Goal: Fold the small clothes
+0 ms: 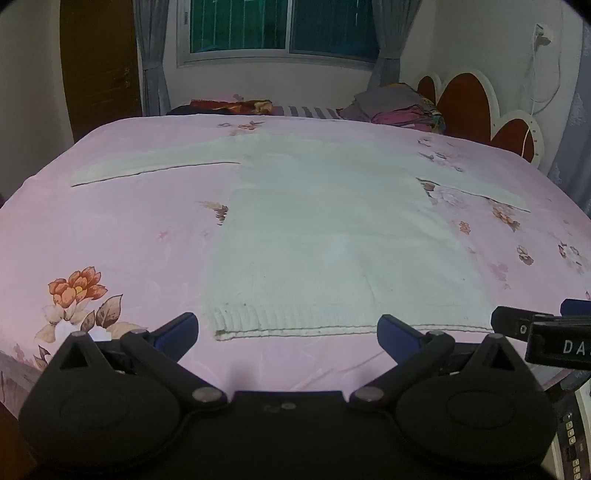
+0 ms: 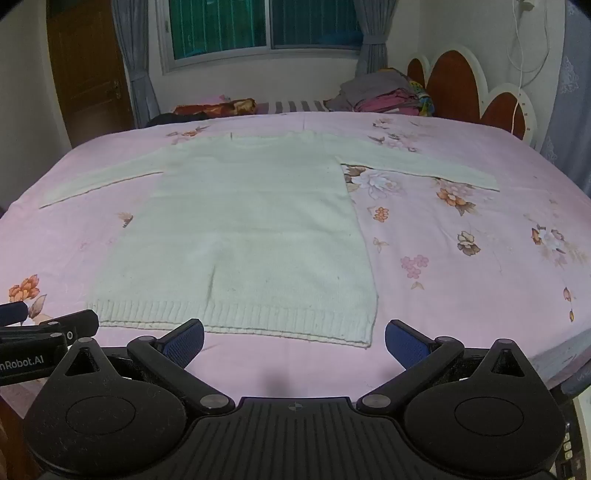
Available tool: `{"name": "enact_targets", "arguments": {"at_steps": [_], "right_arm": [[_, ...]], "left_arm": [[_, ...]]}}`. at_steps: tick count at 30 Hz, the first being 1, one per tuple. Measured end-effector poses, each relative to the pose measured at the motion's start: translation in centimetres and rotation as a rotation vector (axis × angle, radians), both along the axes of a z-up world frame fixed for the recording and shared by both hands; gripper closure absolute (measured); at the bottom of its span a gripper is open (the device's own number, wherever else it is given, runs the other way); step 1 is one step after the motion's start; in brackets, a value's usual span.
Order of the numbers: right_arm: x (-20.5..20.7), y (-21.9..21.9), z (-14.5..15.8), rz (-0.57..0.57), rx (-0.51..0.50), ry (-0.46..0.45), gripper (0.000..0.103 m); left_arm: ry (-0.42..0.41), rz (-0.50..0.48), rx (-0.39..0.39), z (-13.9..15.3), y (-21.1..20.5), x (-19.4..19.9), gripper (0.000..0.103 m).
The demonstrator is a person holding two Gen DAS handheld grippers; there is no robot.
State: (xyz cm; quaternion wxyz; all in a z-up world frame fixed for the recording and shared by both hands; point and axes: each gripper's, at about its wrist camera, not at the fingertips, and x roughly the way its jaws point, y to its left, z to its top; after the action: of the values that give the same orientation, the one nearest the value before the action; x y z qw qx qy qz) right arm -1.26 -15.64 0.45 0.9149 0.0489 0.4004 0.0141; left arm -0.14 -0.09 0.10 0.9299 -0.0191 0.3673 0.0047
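A pale white knit sweater (image 1: 325, 229) lies flat on the pink floral bedsheet (image 1: 110, 229), both sleeves spread out, ribbed hem toward me. It also shows in the right wrist view (image 2: 240, 229). My left gripper (image 1: 288, 332) is open and empty, just short of the hem's left part. My right gripper (image 2: 294, 341) is open and empty, just short of the hem's right corner. The right gripper shows at the right edge of the left wrist view (image 1: 546, 332); the left gripper shows at the left edge of the right wrist view (image 2: 40, 332).
A pile of folded clothes (image 2: 384, 94) sits at the far right of the bed by the red-and-white headboard (image 2: 465, 85). A dark and orange bundle (image 2: 214, 107) lies at the far edge. A wooden door (image 2: 88, 70) and a curtained window (image 2: 266, 26) are behind.
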Motion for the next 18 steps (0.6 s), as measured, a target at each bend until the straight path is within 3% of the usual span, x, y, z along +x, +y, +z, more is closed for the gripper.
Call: {"name": "enact_targets", "arguments": {"at_steps": [18], "right_arm": [[-0.24, -0.48, -0.08, 0.004, 0.000, -0.004, 0.000]], "left_arm": [[0.008, 0.015, 0.003, 0.04, 0.08, 0.10, 0.000]]}}
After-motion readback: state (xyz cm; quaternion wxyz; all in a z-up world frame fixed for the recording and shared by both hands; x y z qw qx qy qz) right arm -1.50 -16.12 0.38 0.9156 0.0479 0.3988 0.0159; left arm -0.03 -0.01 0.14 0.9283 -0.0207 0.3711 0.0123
